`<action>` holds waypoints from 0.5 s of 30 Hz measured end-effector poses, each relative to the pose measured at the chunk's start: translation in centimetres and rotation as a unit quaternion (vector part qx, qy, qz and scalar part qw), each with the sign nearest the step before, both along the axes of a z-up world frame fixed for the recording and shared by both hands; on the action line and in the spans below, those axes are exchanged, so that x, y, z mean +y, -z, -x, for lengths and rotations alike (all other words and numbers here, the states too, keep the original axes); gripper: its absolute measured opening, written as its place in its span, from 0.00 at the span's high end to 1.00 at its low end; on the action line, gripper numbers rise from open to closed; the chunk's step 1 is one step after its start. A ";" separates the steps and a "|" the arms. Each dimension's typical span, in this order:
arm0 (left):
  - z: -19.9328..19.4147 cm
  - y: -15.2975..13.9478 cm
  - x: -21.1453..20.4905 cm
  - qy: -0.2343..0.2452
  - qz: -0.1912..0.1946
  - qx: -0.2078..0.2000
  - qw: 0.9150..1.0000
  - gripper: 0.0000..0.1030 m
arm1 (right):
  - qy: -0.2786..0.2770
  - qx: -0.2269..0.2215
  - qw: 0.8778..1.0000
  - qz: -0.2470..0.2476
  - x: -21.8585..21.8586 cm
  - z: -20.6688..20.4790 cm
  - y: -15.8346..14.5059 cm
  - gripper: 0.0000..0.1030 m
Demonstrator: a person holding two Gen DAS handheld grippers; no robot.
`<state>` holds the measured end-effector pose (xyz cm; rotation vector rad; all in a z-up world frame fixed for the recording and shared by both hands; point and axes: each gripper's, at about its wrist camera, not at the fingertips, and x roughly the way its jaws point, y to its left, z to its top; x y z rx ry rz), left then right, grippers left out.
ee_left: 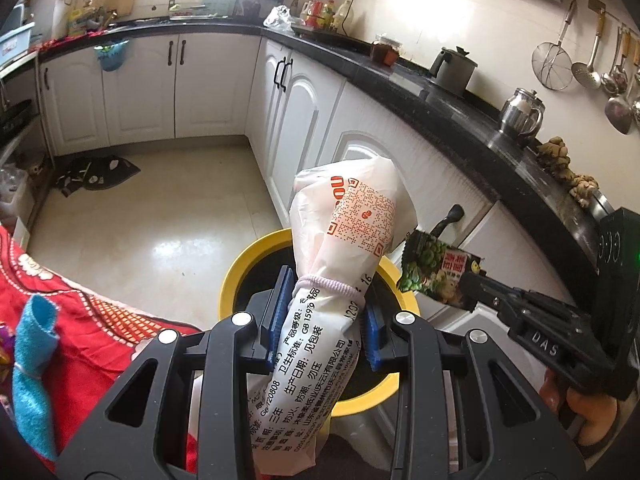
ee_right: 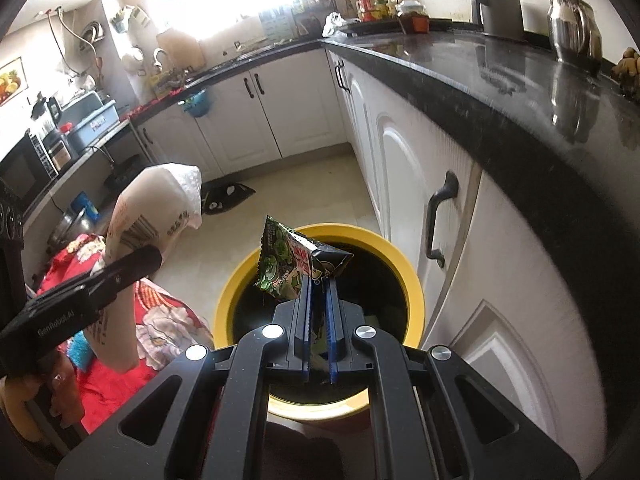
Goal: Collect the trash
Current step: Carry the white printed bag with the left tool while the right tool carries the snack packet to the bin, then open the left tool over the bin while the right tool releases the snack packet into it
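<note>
While its blue pads press both sides of a long white plastic wrapper printed in orange and black, the left tool holds it upright at lower centre of its view. Pinched shut, the right tool grips a crumpled green snack packet. Both hang over a round yellow-rimmed bin with a black liner, beside white cabinet doors on the right under the black surface.
</note>
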<state>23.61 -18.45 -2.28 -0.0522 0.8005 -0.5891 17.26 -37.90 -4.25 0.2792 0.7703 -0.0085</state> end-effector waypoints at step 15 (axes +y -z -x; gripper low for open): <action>-2.7 3.2 -1.8 0.000 -0.001 0.043 0.999 0.75 | -0.017 0.055 0.998 0.005 0.9 -1.8 4.6 0.91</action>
